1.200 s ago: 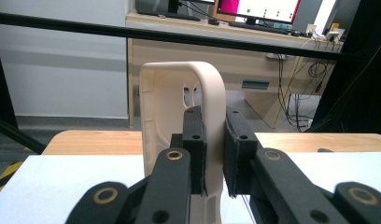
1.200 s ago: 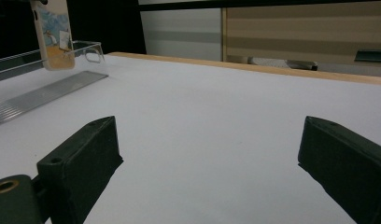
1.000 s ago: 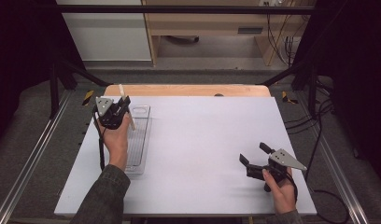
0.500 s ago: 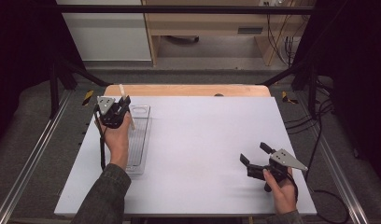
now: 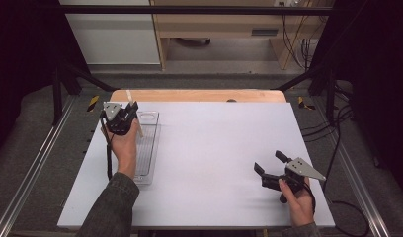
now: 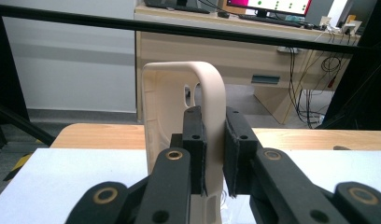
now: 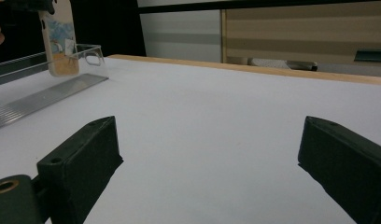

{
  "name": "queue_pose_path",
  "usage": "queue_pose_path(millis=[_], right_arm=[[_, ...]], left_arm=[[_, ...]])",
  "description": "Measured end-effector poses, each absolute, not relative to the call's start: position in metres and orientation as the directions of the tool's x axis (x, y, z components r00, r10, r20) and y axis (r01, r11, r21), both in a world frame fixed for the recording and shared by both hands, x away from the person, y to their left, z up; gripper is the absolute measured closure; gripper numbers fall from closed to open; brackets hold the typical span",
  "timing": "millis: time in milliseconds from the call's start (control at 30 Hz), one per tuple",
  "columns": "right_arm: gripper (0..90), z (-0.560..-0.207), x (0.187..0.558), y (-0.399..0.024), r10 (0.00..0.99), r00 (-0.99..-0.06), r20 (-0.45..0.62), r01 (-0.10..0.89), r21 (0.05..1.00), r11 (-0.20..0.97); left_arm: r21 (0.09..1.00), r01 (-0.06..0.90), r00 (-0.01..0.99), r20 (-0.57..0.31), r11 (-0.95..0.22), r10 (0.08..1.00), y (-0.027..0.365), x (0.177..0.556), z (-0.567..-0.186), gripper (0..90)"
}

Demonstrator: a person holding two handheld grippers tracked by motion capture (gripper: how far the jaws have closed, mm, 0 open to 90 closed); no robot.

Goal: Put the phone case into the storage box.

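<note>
Here the left gripper (image 6: 212, 154) has its jaws clamped on one long side wall of a cream phone case (image 6: 179, 135), gripped at the edge so the case stays upright and the open face stays clear — probably a hold meant for lowering it edge-on into the clear plastic tray (image 5: 151, 148) below. In the high view the left gripper (image 5: 132, 112) holds the case (image 5: 132, 106) above the tray's far end, at the left of the white table (image 5: 214, 148); I cannot tell whether it touches the tray. Long axis near vertical, camera-cutout end up, slight tilt in the right gripper view, where the printed back of the case (image 7: 60, 44) faces that camera. The right gripper (image 5: 271, 165) rests well apart near the front right corner — jaws wide, nothing between them, likely just parked.
</note>
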State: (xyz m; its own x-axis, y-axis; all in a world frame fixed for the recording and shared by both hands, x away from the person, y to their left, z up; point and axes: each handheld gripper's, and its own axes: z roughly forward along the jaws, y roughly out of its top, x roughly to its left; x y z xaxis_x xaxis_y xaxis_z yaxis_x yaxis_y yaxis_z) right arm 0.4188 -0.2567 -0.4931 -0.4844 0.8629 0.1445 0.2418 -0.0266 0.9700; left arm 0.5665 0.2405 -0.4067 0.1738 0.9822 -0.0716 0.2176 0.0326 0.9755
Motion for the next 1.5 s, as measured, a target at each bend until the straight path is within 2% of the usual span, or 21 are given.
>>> queue_pose_path(millis=[767, 1067, 1500], right_arm=[[5.3, -0.494, 0.419, -0.256, 0.860, -0.487, 0.153, 0.250, 0.968, -0.031], [5.1, -0.494, 0.419, -0.256, 0.859, -0.488, 0.158, 0.253, 0.967, -0.035], [5.0, -0.494, 0.420, -0.255, 0.857, -0.489, 0.160, 0.258, 0.966, -0.033]], left_arm=[[0.966, 0.248, 0.176, -0.123, 0.077, 0.977, 0.236, 0.575, -0.413, 79.7], [0.952, 0.273, 0.190, -0.197, 0.141, 0.962, 0.232, 0.581, -0.414, 78.6], [0.946, 0.280, 0.196, -0.223, 0.163, 0.955, 0.229, 0.585, -0.416, 78.1]])
